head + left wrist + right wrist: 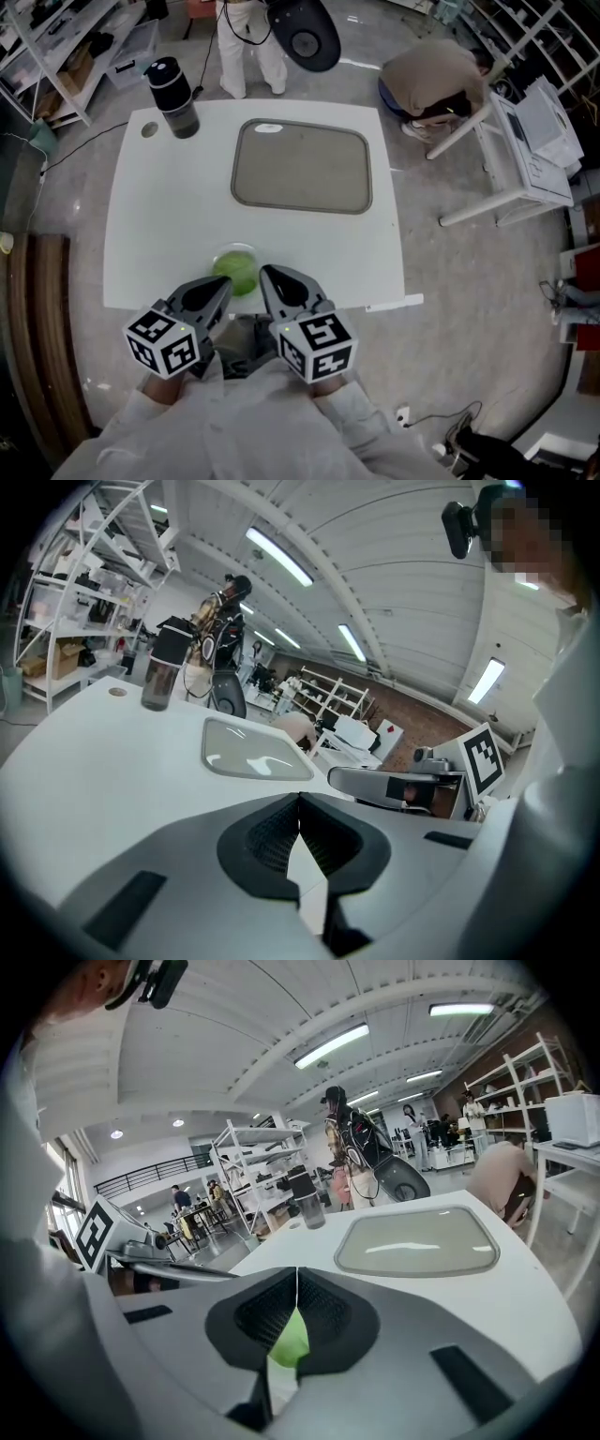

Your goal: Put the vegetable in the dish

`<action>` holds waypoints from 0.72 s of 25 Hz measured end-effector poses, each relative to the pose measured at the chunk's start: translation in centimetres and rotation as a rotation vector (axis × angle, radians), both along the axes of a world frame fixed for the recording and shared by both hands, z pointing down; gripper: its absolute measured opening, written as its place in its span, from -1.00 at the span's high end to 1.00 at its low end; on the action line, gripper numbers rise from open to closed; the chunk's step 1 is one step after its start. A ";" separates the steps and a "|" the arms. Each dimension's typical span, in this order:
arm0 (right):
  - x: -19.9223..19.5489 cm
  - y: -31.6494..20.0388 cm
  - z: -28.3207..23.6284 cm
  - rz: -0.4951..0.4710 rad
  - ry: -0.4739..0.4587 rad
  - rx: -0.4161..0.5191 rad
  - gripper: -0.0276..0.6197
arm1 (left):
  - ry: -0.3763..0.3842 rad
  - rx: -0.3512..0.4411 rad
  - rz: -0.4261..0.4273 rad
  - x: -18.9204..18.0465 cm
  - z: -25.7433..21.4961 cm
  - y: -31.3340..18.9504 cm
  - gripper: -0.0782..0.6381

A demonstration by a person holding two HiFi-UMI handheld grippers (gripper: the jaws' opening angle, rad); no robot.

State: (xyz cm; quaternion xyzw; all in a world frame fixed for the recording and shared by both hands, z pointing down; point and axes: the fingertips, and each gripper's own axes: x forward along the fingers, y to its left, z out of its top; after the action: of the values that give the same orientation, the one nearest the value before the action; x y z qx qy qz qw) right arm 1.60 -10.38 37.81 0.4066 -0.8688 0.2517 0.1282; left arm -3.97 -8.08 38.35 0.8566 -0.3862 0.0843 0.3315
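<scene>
Left gripper (300, 797): jaws closed, tips meeting, nothing between them; only white table (169, 216) shows through the gap below the tips.

Right gripper (297, 1271): jaws closed tip to tip. Green vegetable (291, 1340) shows through the gap under the tips; no pinch on it visible.

Head view: vegetable (236, 272) lies at lower centre on the table's near edge, between the two gripper noses. Grey dish (302, 165) sits at upper centre, well apart. Dark tumbler (173, 97) upper left.
</scene>
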 end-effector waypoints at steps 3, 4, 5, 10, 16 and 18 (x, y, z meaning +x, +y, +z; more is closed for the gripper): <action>-0.4 -0.2 0.5 0.010 -0.008 -0.022 0.87 | 0.010 -0.026 -0.007 -0.8 0.5 -0.2 0.76; -0.4 -0.3 0.6 0.014 -0.012 -0.030 0.87 | 0.019 -0.036 -0.011 -1.0 0.7 -0.3 0.76; -0.5 -0.4 0.8 0.017 -0.014 -0.036 0.87 | 0.028 -0.044 -0.016 -1.3 0.8 -0.4 0.76; -0.5 -1.2 1.8 0.025 -0.011 -0.068 0.87 | 0.032 -0.067 -0.056 -2.8 1.7 -1.4 0.76; -0.5 -2.1 3.9 0.017 0.007 -0.124 0.87 | 0.057 -0.144 -0.139 -4.8 4.0 -2.2 0.76; -0.4 -2.2 4.6 0.010 0.015 -0.135 0.87 | 0.043 -0.165 -0.153 -5.1 5.0 -2.2 0.76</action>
State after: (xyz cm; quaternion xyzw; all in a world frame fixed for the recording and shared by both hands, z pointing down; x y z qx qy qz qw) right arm 1.21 -12.58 42.45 0.4034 -0.8468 0.3072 0.1606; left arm -9.11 -10.27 43.32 0.7962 -0.4349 0.0720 0.4143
